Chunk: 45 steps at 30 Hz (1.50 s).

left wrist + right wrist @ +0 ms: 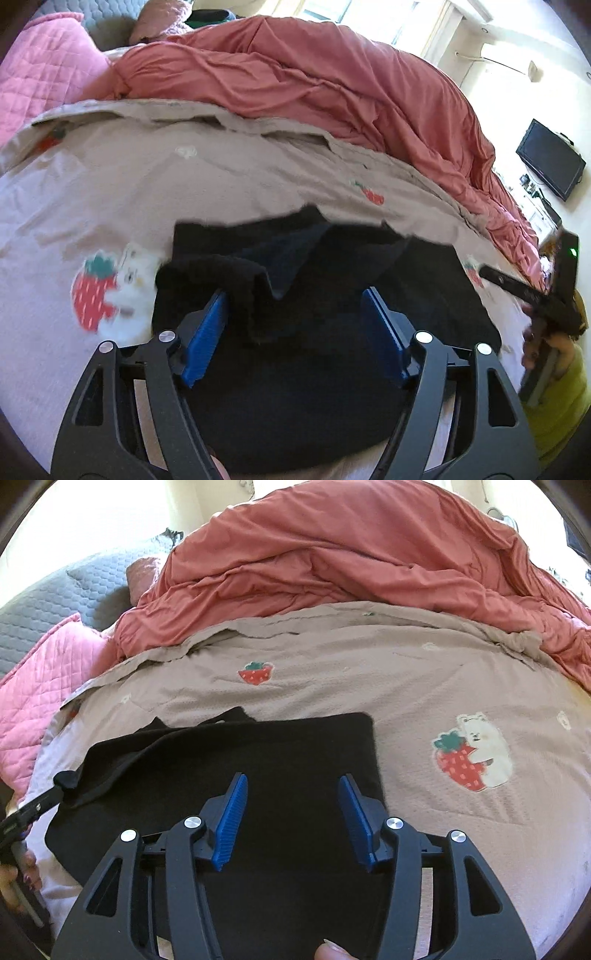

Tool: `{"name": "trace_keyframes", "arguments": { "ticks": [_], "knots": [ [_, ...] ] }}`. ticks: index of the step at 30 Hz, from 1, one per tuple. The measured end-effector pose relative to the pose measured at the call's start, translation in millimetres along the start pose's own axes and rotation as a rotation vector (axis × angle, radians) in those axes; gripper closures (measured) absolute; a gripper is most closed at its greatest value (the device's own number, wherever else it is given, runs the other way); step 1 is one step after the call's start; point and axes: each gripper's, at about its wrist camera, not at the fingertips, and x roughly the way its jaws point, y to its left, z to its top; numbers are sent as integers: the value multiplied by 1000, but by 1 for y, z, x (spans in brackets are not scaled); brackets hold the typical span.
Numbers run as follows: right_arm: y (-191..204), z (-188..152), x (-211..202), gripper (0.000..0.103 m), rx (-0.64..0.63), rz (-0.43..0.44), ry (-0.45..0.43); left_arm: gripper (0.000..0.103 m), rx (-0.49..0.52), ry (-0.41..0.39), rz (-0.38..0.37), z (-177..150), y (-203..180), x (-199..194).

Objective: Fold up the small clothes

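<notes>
Both tongs, left tongs (pixel 295 321) and right tongs (pixel 293 812), gape empty over soft, limp black garment (pixel 258 760); pinch its lower-left edge.

Both tongs are being held tilted downward over the black garment (pixel 317 325). The left tongs (pixel 295 325) are being kept apart, nothing pinched between the blue pads. The right tongs (pixel 291 812) are likewise being held parted, gripping nothing.
</notes>
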Motion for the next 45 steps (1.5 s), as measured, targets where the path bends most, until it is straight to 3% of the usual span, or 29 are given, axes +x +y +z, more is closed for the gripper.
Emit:
{"name": "trace_keyframes", "arguments": {
  "ticks": [3, 5, 9, 12, 17, 20, 21, 23, 24, 26, 30, 37, 39, 45],
  "knots": [
    [-7, 3, 0, 50, 4, -11, -4, 31, -33, -43, -4, 22, 7, 5],
    [-12, 4, 2, 46, 5, -27, 1, 30, -106, -75, 1, 36, 24, 5],
    [-19, 5, 13, 46, -9, -66, 21, 30, -165, -120, 22, 31, 53, -3],
    [-24, 7, 29, 46, -7, -96, 44, 30, -169, -59, 98, 27, 70, 3],
    [-29, 16, 59, 46, 16, -117, 82, 30, -233, 16, 79, 22, 86, 22],
    [-33, 21, 74, 46, 36, -133, 97, 30, -213, 38, 86, 19, 84, 30],
    [-34, 22, 78, 47, 42, -133, 101, 33, -199, 36, 90, 20, 81, 31],
    [-36, 24, 87, 64, 55, -108, 129, 72, -155, 36, 120, 20, 74, 32],
    [-36, 24, 88, 66, 55, -94, 135, 81, -122, 40, 142, 21, 68, 33],
    [-32, 24, 86, 79, 35, -98, 126, 97, -65, 51, 176, 20, 60, 35],
    [-33, 25, 70, 95, 47, -96, 72, 100, -38, 14, 176, 22, 54, 29],
    [-24, 42, 40, 95, 0, -80, -49, 100, -13, -126, 149, 37, 43, -7],
    [-24, 47, 46, 95, -1, -85, -47, 100, 0, -128, 182, 37, 42, -4],
    [-30, 40, 81, 95, 23, -123, 32, 100, -42, -24, 238, 26, 66, 28]
  ]
}}
